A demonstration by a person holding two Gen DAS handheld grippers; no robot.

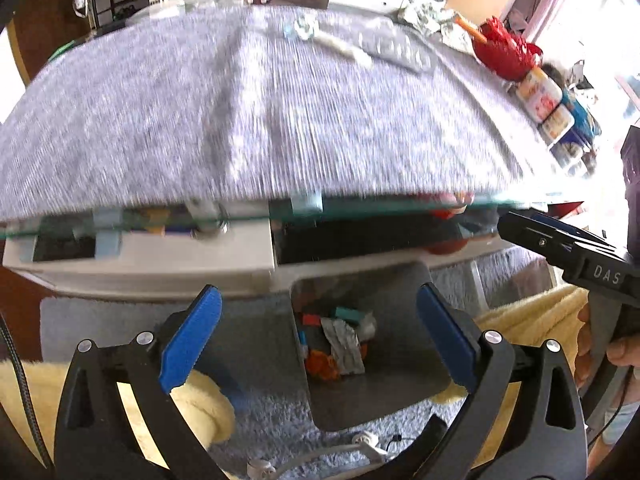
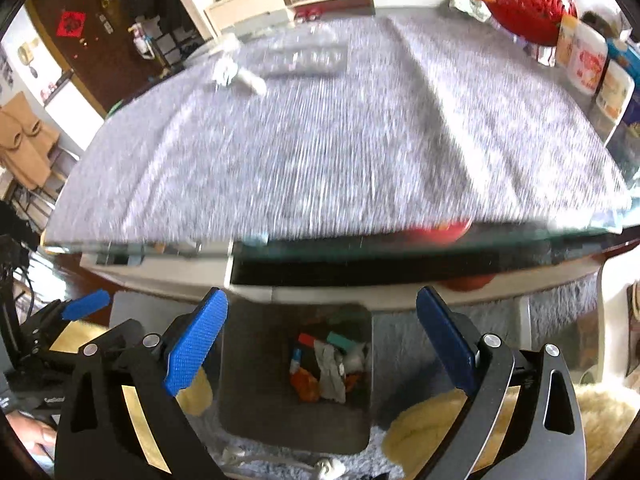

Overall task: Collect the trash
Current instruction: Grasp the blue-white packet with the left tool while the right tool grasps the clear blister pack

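Observation:
A dark grey bin (image 1: 400,320) (image 2: 256,360) stands on the floor below the table's front edge. Inside it lies a pile of trash (image 1: 340,344) (image 2: 324,364): crumpled grey paper with orange, red and teal scraps. My left gripper (image 1: 320,332) hangs over the bin, open, with nothing between its blue pads. My right gripper (image 2: 322,332) is also above the bin, open and empty. On the far side of the grey tablecloth (image 1: 240,112) lie a crumpled clear wrapper (image 1: 304,28) (image 2: 226,70) and a white stick-like piece (image 1: 344,48) (image 2: 250,80), both blurred.
A red basket (image 1: 504,50) (image 2: 528,8), crumpled paper (image 1: 424,14) and several jars (image 1: 540,96) (image 2: 588,60) line the table's right side. The glass table edge (image 1: 360,208) juts toward me. Yellow fluffy fabric (image 1: 204,400) flanks the bin. A white cable (image 1: 360,444) lies on the grey carpet.

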